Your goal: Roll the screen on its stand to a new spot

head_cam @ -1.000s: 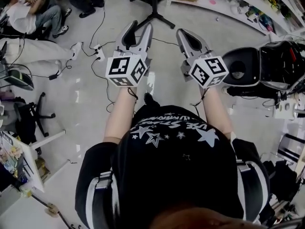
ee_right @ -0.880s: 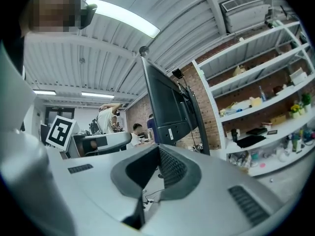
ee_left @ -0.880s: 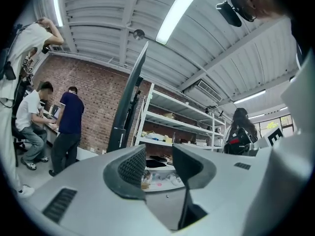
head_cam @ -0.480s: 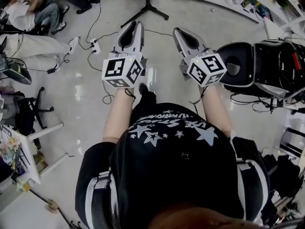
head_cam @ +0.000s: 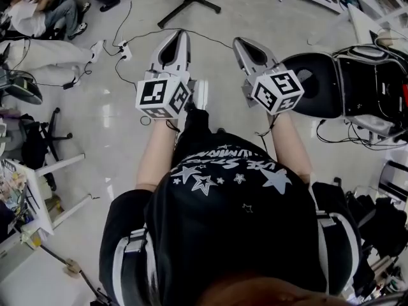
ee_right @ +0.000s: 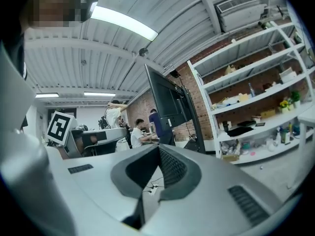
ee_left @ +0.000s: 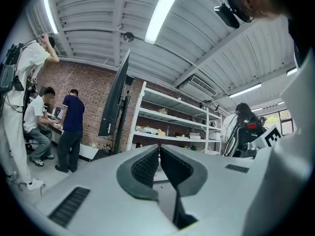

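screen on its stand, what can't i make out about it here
Face of the screen: edge-on in the left gripper view.
Foot of its stand: behind the right gripper in the right gripper view.
Head view: a black stand base, cut off by the top edge; whether it is the screen's is unclear.

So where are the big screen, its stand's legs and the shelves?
screen [ee_left: 115,100]: left gripper view, middle of its dark panel.
stand legs [head_cam: 189,0]: head view, where the black legs meet.
shelves [ee_left: 164,114]: left gripper view, a middle white shelf board.
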`<act>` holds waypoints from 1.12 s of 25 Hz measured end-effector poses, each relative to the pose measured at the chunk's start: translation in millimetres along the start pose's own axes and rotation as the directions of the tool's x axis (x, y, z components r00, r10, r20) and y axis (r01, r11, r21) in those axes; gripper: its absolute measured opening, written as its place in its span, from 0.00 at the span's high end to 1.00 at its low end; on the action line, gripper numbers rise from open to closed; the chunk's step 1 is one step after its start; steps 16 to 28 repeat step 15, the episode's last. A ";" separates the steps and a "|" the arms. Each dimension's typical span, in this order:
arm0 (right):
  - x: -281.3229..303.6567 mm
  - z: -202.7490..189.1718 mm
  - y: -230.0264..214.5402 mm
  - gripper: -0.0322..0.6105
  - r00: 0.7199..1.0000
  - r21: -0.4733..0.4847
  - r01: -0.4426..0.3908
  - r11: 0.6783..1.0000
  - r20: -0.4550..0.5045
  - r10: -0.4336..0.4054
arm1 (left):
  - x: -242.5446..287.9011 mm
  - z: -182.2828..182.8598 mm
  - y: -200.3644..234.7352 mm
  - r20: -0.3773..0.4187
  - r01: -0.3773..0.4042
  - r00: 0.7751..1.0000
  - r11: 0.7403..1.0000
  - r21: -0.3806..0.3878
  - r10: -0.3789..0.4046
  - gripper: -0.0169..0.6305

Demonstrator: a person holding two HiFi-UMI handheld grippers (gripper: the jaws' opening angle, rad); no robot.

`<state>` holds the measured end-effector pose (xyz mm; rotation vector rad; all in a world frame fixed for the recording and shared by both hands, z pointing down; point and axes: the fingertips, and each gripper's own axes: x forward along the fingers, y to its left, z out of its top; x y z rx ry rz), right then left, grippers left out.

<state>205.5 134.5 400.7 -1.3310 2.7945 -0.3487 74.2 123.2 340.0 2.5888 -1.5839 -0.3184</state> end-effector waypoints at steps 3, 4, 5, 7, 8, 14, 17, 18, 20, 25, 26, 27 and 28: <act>-12.7 -2.7 9.3 0.94 1.000 0.013 -0.030 0.999 0.009 0.030 | -11.9 -0.3 -12.4 -0.005 -0.003 1.000 1.000 0.013 0.003 0.94; -15.7 -4.8 11.6 0.94 0.999 0.014 -0.041 0.999 0.011 0.040 | -14.9 -1.0 -15.9 -0.005 -0.004 1.000 1.000 0.018 0.004 0.94; -17.6 -8.0 13.3 0.94 0.999 0.015 -0.051 0.999 0.012 0.051 | -17.4 -2.6 -18.6 -0.005 -0.005 1.000 1.000 0.023 0.005 0.94; -19.5 -14.5 16.4 0.94 0.997 0.014 -0.072 0.997 0.016 0.072 | -22.0 -6.1 -22.3 -0.003 -0.008 1.000 0.999 0.032 0.008 0.94; -20.8 -15.6 19.2 0.94 0.997 0.013 -0.081 0.997 0.020 0.081 | -25.1 -5.7 -24.3 -0.001 -0.009 1.000 0.999 0.036 0.009 0.94; -22.2 -4.9 34.4 0.94 0.995 0.000 -0.102 0.995 0.008 0.102 | -36.8 12.8 -32.0 0.011 -0.012 1.000 0.999 0.046 0.012 0.94; -21.0 -3.9 35.6 0.94 0.995 0.000 -0.101 0.995 0.003 0.101 | -37.7 15.1 -32.3 0.010 -0.012 1.000 0.999 0.049 0.012 0.94; -21.0 -3.9 35.6 0.94 0.995 0.000 -0.101 0.995 0.003 0.101 | -37.7 15.1 -32.3 0.010 -0.012 1.000 0.999 0.049 0.012 0.94; -21.0 -3.9 35.6 0.94 0.995 0.000 -0.101 0.995 0.003 0.101 | -37.7 15.1 -32.3 0.010 -0.012 1.000 0.999 0.049 0.012 0.94; -21.0 -3.9 35.6 0.94 0.995 0.000 -0.101 0.995 0.003 0.101 | -37.7 15.1 -32.3 0.010 -0.012 1.000 0.999 0.049 0.012 0.94; -21.0 -3.9 35.6 0.94 0.995 0.000 -0.101 0.995 0.003 0.101 | -37.7 15.1 -32.3 0.010 -0.012 1.000 0.999 0.049 0.012 0.94; -21.0 -3.9 35.6 0.94 0.995 0.000 -0.101 0.995 0.003 0.101 | -37.7 15.1 -32.3 0.010 -0.012 1.000 0.999 0.049 0.012 0.94; -21.0 -3.9 35.6 0.94 0.995 0.000 -0.101 0.995 0.003 0.101 | -37.7 15.1 -32.3 0.010 -0.012 1.000 0.999 0.049 0.012 0.94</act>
